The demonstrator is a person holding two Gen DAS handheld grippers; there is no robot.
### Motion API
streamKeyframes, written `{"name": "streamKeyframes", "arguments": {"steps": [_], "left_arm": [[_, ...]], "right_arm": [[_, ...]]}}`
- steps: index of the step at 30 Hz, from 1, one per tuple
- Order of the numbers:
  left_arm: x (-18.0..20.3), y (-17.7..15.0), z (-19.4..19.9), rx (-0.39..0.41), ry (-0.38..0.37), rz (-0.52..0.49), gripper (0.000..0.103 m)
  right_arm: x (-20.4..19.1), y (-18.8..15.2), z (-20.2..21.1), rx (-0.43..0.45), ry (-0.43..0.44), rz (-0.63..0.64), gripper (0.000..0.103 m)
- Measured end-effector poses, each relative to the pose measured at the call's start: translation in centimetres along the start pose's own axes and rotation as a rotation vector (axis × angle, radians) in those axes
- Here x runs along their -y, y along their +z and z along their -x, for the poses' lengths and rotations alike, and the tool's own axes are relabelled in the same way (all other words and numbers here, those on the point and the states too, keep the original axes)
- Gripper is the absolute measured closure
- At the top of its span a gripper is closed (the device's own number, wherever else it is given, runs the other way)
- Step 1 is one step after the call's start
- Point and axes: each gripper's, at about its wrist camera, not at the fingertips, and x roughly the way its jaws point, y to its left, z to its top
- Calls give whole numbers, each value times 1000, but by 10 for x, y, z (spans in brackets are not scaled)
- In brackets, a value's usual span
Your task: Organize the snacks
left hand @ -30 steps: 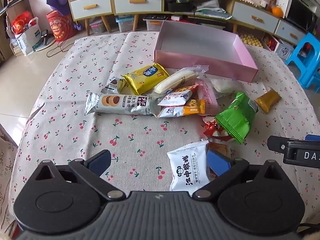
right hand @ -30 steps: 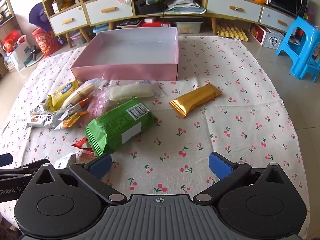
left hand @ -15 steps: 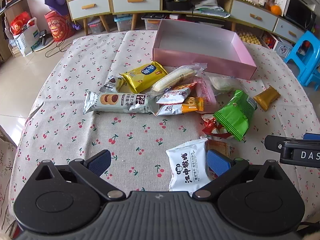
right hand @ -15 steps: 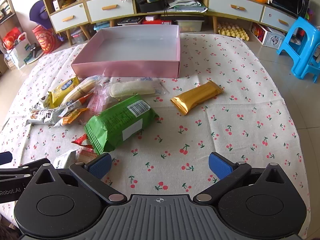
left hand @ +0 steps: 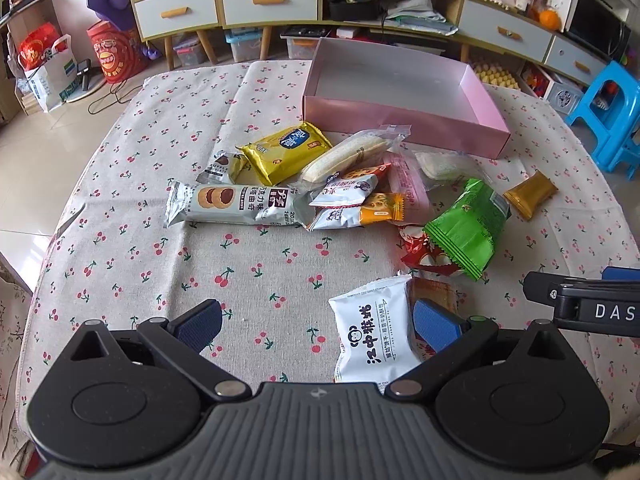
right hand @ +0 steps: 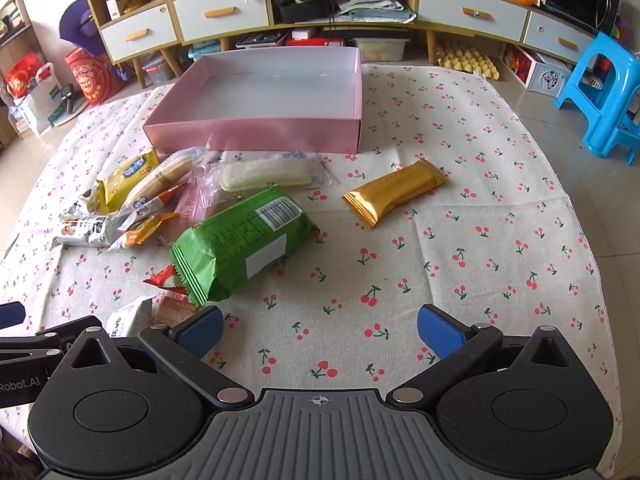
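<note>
An empty pink box (left hand: pixel 404 132) (right hand: pixel 256 134) stands at the far side of the cherry-print table. Several snack packs lie in front of it: a silver cookie roll (left hand: pixel 236 202), a yellow pack (left hand: pixel 284 150), a green bag (left hand: pixel 466 224) (right hand: pixel 240 240) and a gold bar (right hand: pixel 394 192) (left hand: pixel 530 194). A white pack (left hand: pixel 374 340) lies between the fingers of my left gripper (left hand: pixel 318 322), which is open and hangs above the table. My right gripper (right hand: pixel 320 330) is open over bare cloth, to the right of the green bag.
Low cabinets with drawers (right hand: pixel 222 14) run behind the table. A blue plastic stool (right hand: pixel 604 92) stands at the right. Red and white bags (left hand: pixel 48 64) sit on the floor at the far left. The table's right half (right hand: pixel 500 240) holds only cloth.
Both grippers have drawn slightly back and up; the snacks and box sit a little farther off. Nothing was grasped or moved.
</note>
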Motion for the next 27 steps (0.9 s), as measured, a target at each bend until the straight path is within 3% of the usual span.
{"name": "streamKeyframes", "arguments": {"steps": [27], "left_arm": [[1, 0, 1, 1, 0, 0, 1]], "right_arm": [[-1, -1, -1, -5, 1, 4, 0]]}}
